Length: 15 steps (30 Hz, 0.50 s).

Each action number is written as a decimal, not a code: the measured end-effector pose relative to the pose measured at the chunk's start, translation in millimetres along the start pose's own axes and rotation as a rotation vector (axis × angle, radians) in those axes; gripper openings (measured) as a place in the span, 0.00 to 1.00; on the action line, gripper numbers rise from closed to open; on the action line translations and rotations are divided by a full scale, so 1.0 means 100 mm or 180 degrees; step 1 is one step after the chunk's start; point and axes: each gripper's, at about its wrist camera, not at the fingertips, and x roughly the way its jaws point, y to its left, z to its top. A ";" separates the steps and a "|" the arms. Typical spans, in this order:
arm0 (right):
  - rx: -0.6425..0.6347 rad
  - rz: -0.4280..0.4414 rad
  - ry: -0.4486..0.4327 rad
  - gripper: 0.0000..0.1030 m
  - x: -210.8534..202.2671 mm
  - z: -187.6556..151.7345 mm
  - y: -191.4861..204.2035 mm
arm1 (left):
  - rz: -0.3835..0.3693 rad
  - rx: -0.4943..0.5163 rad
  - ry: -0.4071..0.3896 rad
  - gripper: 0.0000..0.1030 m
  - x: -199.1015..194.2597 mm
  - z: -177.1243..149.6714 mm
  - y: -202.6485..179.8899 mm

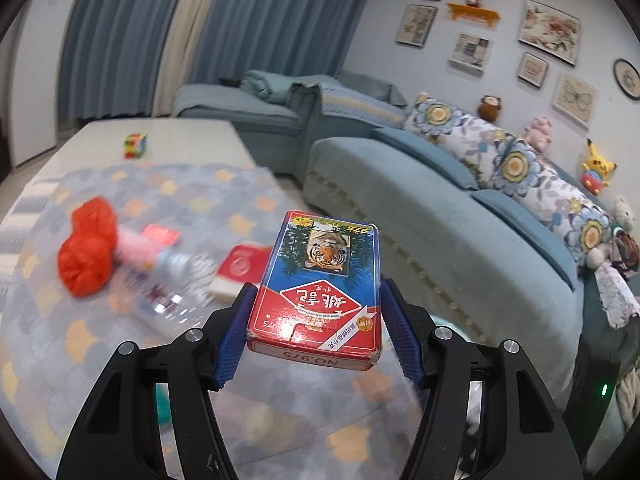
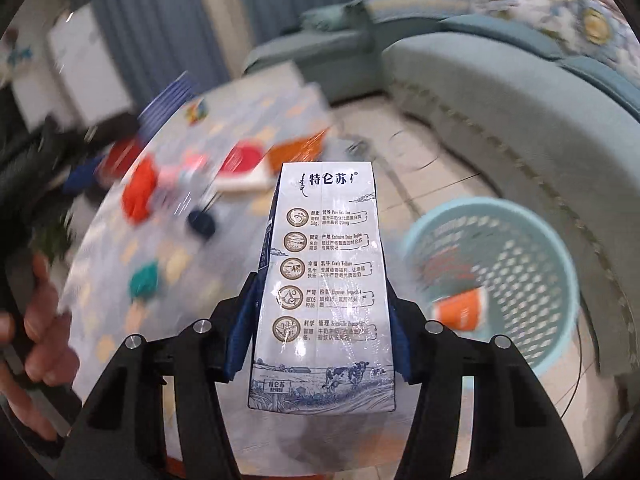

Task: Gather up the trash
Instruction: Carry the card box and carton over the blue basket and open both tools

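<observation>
Above the patterned blue worktop [image 1: 168, 184], a red-and-blue playing-card box with a tiger picture [image 1: 320, 280] is gripped between the blue pads of the left claw [image 1: 318, 334], which is closed against the box's two long sides. On the worktop behind it, a crumpled red plastic bag [image 1: 88, 246], a clear plastic bottle [image 1: 168, 276] and a flat red-and-white packet [image 1: 240, 270] are seen close together, blurred; a coloured puzzle cube [image 1: 135, 145] lies further off. A tall white-and-blue milk carton [image 2: 324, 280] is clamped lengthwise in the right claw [image 2: 320, 330], held off the worktop. On the tiled floor [image 2: 400, 168] to the right, beside the blue sofa [image 2: 540, 120], a light-blue perforated plastic basket [image 2: 520, 240] is seen, with an orange item [image 2: 460, 308] inside.
</observation>
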 end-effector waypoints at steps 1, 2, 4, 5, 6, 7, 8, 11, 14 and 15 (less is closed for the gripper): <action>0.0089 -0.0056 -0.0072 0.51 -0.06 0.05 -0.14 | -0.0041 0.0006 0.0001 0.59 0.02 0.02 -0.07; 0.0162 -0.0102 -0.0116 0.51 -0.12 0.07 -0.25 | -0.0110 0.0011 0.0008 0.59 0.06 0.06 -0.17; 0.0381 -0.0232 -0.0195 0.51 -0.21 0.14 -0.55 | -0.0196 0.0084 0.0014 0.59 0.14 0.11 -0.40; 0.0452 -0.0281 -0.0212 0.51 -0.22 0.17 -0.65 | -0.0227 0.0125 0.0012 0.59 0.18 0.11 -0.48; 0.0541 -0.0356 -0.0229 0.51 -0.25 0.19 -0.77 | -0.0267 0.0183 0.0013 0.59 0.24 0.11 -0.60; 0.0624 -0.0431 -0.0242 0.51 -0.27 0.19 -0.89 | -0.0283 0.0215 0.0019 0.59 0.28 0.11 -0.66; 0.0736 -0.0523 -0.0248 0.51 -0.29 0.20 -1.05 | -0.0308 0.0274 0.0048 0.59 0.37 0.09 -0.77; 0.0965 -0.0727 -0.0248 0.51 -0.29 0.18 -1.39 | -0.0391 0.0370 0.0197 0.59 0.63 -0.01 -1.00; 0.1124 -0.0875 -0.0188 0.51 -0.23 0.12 -1.64 | -0.0428 0.0530 0.0386 0.59 0.90 -0.16 -1.21; 0.1159 -0.0906 -0.0154 0.51 -0.20 0.11 -1.70 | -0.0432 0.0589 0.0446 0.59 0.97 -0.21 -1.26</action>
